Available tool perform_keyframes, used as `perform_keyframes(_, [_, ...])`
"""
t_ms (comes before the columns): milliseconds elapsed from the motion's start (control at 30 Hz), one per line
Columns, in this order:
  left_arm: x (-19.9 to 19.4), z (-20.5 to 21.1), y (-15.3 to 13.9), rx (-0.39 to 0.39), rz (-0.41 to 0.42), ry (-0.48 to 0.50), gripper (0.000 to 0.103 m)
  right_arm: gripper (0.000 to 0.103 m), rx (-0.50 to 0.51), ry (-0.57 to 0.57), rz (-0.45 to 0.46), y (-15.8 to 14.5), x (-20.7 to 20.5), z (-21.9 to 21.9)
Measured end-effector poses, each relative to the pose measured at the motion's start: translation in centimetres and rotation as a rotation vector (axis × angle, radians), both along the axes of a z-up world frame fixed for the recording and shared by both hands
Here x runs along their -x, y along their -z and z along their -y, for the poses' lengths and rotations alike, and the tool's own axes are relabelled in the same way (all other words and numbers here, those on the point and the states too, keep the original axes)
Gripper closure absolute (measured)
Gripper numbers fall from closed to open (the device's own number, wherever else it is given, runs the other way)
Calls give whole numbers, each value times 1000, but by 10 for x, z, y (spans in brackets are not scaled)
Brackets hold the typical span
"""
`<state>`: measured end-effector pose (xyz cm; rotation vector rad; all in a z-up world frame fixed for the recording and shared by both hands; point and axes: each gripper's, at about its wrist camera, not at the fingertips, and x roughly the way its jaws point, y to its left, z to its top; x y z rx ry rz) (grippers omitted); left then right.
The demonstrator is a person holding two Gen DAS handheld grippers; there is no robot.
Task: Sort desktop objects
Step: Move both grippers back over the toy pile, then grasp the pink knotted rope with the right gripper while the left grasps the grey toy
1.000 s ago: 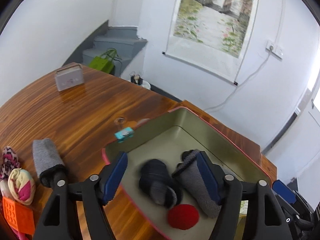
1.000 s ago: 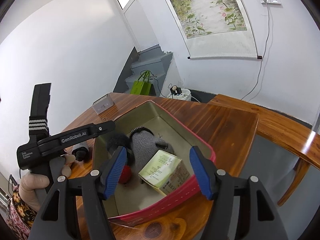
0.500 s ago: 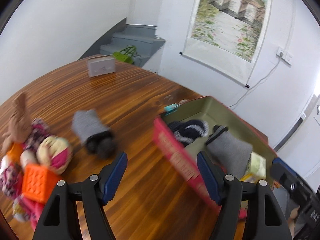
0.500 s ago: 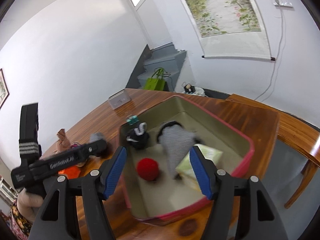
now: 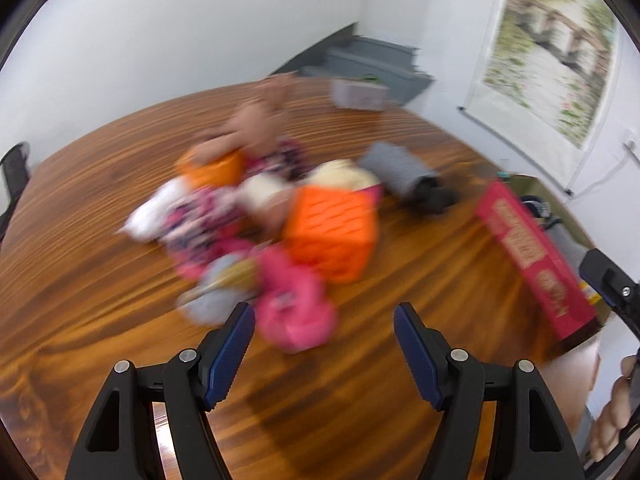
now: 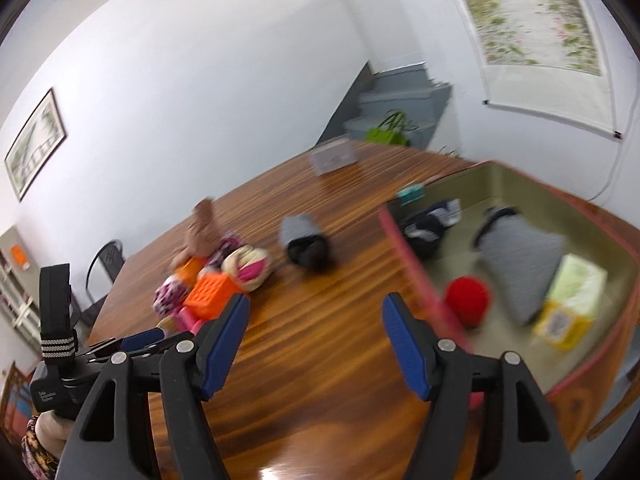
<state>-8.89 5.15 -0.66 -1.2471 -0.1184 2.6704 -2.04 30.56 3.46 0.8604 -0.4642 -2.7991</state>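
Both views are blurred by motion. My left gripper (image 5: 324, 350) is open and empty, low over the wooden table (image 5: 100, 200), just short of a pink item (image 5: 296, 312) at the front of a heap with an orange cube (image 5: 334, 230) and patterned socks (image 5: 208, 208). A grey sock roll (image 5: 404, 174) lies behind the heap. My right gripper (image 6: 314, 338) is open and empty over bare wood, left of the red tray (image 6: 416, 276). In the tray lie a red ball (image 6: 467, 299), a grey sock (image 6: 520, 264), a dark sock (image 6: 428, 226) and a green-yellow carton (image 6: 572, 300).
A small grey box (image 6: 334, 156) stands at the table's far side, with a teal item (image 6: 410, 194) by the tray's far corner. A chair (image 6: 106, 258) sits at the left edge. Stairs (image 6: 400, 100) and a green bag (image 6: 386, 134) lie beyond.
Both grippers have swung left, away from the tray. The left one now faces the heap of toys and socks; the right one has moved from over the tray to the bare wood beside it.
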Motion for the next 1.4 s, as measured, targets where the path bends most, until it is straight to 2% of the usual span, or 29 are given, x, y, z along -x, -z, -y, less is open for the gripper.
perform_keyframes(200, [-10,54,15,-4,15,-84,30,30,-12,-82,61,14,11,44])
perform_keyframes(367, [-13,77,27,18,42,-114,30,30,-66,-140,91,21,17,79])
perform_keyframes(533, [-14,99,38,-1,66,-143,30,30,-99,-201,120,24,27,109])
perform_keyframes(933, [-15,103,41,29,44,-126,29,30,-224,-297,195,45,59,167])
perform_keyframes(1000, [-15,103,42,21,49,-112,17,30,-246,-309,207,49,64,175])
perform_keyframes(1167, [-15,98,43,58,59,-106,12,30,-307,-320,234,59,76,191])
perform_keyframes(1300, [-12,95,46,74,74,-107,1,30,-328,-320,258,68,87,198])
perform_keyframes(1400, [-12,92,48,104,80,-116,1,35,-334,-306,265,72,90,198])
